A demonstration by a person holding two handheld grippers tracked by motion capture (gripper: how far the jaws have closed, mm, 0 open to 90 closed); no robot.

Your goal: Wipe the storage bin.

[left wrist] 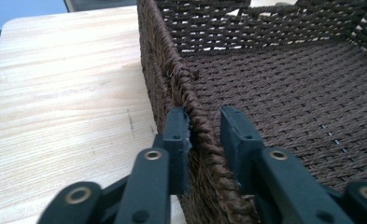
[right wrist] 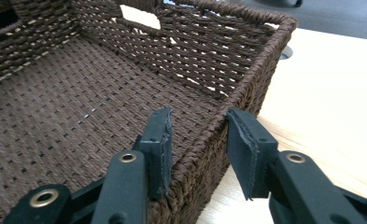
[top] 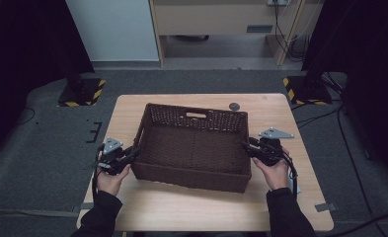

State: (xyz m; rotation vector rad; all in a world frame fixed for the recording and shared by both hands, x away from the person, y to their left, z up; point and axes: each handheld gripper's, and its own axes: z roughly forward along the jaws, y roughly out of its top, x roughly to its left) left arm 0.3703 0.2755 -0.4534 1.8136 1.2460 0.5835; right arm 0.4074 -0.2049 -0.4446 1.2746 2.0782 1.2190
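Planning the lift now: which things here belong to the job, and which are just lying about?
In the job:
wicker basket
left gripper, jaws astride the basket's left rim
right gripper, jaws astride its right rim

Lying about:
round grey disc on the wooden table

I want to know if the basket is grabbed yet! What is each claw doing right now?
Left claw: around the wicker basket left rim, one pad touching, not clamped yet.
Right claw: open, straddling the basket's right rim, outer pad clear of it.
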